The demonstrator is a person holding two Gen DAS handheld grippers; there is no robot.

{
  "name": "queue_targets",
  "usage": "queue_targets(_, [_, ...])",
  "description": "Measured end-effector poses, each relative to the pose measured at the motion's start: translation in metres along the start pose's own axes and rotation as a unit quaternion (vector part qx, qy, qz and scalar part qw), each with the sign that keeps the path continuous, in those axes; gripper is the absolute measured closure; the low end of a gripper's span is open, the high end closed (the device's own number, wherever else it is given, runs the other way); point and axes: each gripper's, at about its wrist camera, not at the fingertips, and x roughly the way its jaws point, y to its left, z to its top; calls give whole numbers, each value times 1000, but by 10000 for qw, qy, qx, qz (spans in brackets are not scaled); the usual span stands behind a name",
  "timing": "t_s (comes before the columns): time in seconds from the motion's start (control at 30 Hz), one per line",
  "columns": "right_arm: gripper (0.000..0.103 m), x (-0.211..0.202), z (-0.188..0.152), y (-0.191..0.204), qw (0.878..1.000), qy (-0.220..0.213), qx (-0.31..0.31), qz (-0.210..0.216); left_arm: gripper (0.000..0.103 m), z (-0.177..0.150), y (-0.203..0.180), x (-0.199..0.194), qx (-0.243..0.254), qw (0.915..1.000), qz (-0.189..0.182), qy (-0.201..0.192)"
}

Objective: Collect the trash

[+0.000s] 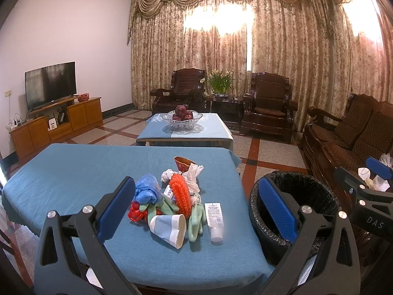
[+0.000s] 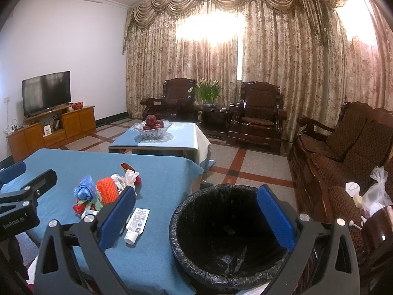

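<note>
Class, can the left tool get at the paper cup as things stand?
Probably yes. The left tool is open, and the paper cup lies on its side at the near edge of the pile, facing it. Nothing covers the cup, though a green glove touches it.

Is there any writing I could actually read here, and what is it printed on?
"DAS": on the right gripper, seen by the left wrist camera.
"GenRobot.AI", roughly; small and blurred: on the left gripper.
White tube: printed label, too small to read.
</note>
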Motion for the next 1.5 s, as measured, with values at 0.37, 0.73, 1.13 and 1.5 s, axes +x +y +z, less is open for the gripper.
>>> queue_targets(0.37, [6,5,-3,3,10000,19,3,11,5,0,0,0,6,10000,4,7])
queue_targets(0.73, [6,5,0,1,10000,38,7,16,5,0,0,0,4,10000,12,-2])
queue_targets(1.13, [6,15,-16,11,10000,59,10,26,5,-7,-1,1,0,10000,18,28])
queue_targets(1.5, [6,29,-17,20,9997,142,19,202,5,-16,9,21,-91,9998,68,137])
